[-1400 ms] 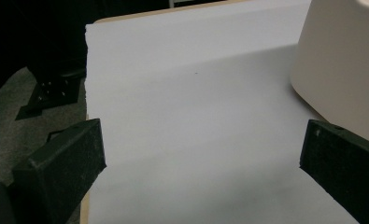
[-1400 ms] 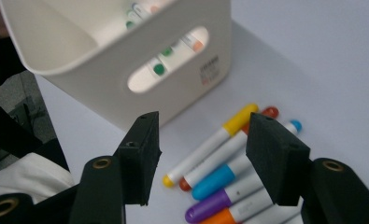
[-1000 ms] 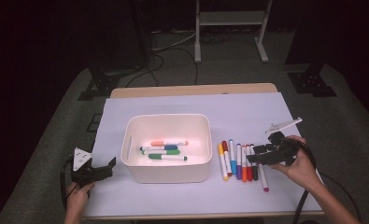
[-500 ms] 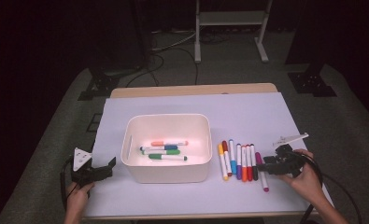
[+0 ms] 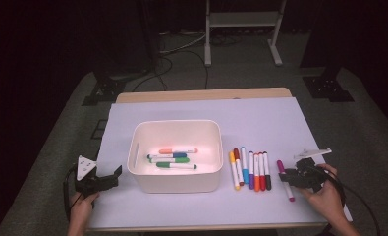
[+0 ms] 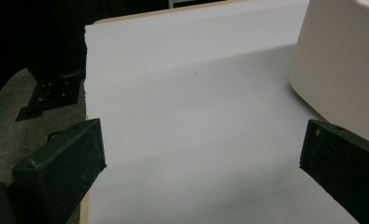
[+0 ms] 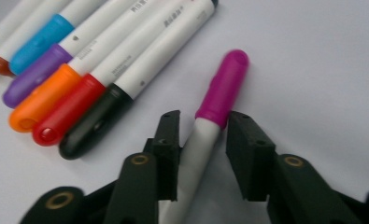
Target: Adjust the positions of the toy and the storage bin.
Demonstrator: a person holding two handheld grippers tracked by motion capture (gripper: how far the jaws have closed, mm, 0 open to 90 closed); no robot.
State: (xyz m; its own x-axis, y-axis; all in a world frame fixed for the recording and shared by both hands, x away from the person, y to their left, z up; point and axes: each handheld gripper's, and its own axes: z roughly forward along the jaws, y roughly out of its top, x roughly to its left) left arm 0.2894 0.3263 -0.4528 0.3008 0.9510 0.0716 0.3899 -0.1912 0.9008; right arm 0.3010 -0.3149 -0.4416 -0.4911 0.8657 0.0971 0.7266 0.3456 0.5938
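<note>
Just beside right tongs [image 5: 286, 178], row of markers [image 5: 251, 170]; between those and left tongs [image 5: 115, 176], white bin [image 5: 174, 183] holding loose markers [image 5: 177, 159].

high view: above near edge, looking down on box [image 5: 174, 155] | left gripper view: low, close beside box [image 6: 341, 60] | right gripper view: very close on markers right of box

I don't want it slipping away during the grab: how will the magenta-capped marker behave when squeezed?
The magenta-capped marker looks round and smooth, so it may roll or twist between the right gripper jaws, which have just been closing around it. It seems stiff and light, probably easy to lift.
</note>
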